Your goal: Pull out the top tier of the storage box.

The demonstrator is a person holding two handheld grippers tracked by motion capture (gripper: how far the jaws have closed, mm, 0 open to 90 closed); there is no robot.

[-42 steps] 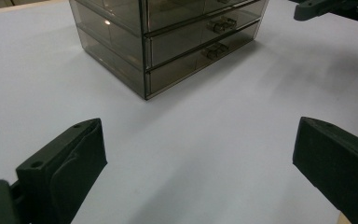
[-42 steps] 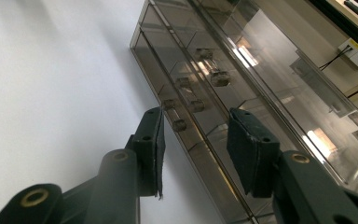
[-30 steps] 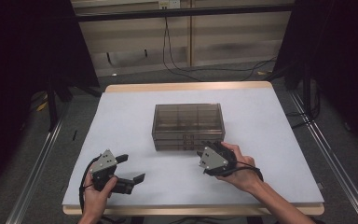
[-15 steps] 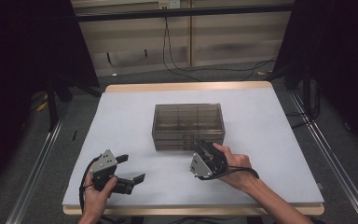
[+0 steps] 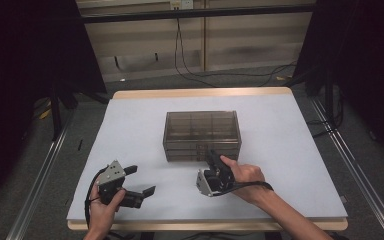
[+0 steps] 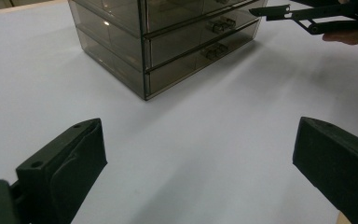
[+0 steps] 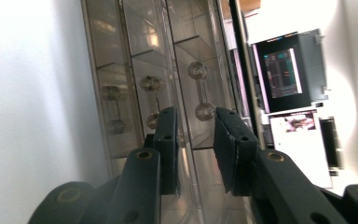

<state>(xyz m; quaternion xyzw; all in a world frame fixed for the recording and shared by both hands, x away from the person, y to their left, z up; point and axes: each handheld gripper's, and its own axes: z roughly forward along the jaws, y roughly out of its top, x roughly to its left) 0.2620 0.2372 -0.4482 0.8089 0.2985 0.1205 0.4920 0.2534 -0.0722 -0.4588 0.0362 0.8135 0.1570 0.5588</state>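
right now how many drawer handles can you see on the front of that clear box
3 in the right gripper view, one per drawer, stacked: top handle, middle handle, bottom handle. The drawer box may hide more.

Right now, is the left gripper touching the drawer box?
No, the left gripper rests low at the table's near left with open jaws, with bare white table between it and the drawer box.

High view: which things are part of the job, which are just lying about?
In the job:
- drawer box
- drawer handle
- right gripper, jaws just closing, gap between them
- left gripper, jaws wide

Lying about:
- cables on the floor
- monitor
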